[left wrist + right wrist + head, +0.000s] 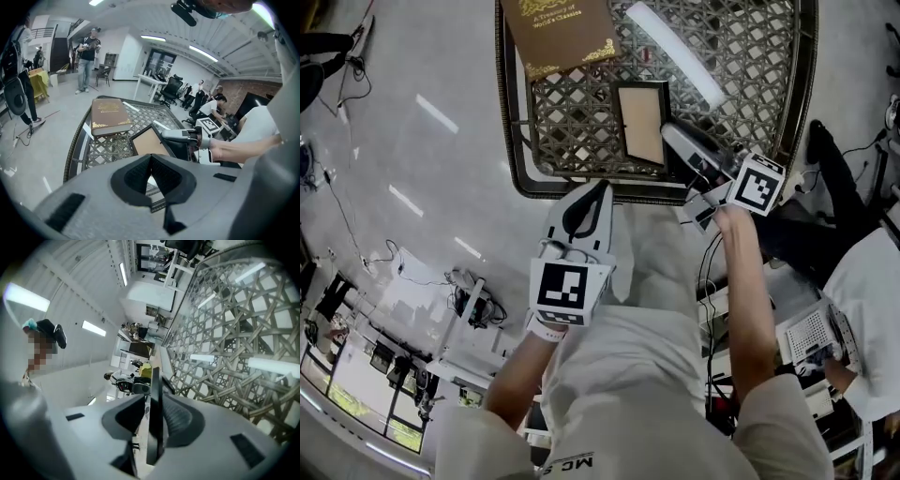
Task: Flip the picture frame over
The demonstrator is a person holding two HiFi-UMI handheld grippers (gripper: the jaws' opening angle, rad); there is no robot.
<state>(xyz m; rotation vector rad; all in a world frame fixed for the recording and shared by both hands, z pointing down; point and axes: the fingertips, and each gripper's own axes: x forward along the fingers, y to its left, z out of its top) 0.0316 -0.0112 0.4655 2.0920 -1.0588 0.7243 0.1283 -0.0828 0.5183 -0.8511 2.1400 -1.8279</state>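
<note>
The picture frame lies on the metal lattice table with its brown backing up, black rim around it. It also shows in the left gripper view as a frame tilted up at its right side. My right gripper is at the frame's right edge. In the right gripper view the frame's black edge stands between the jaws of the right gripper, against the right pad with a gap to the left pad. My left gripper hovers at the table's near rim, short of the frame, jaws together and empty.
A brown book with gold print lies at the table's far left corner. A seated person in white and a desk with gear are to the right. Cables and equipment lie on the floor at the left.
</note>
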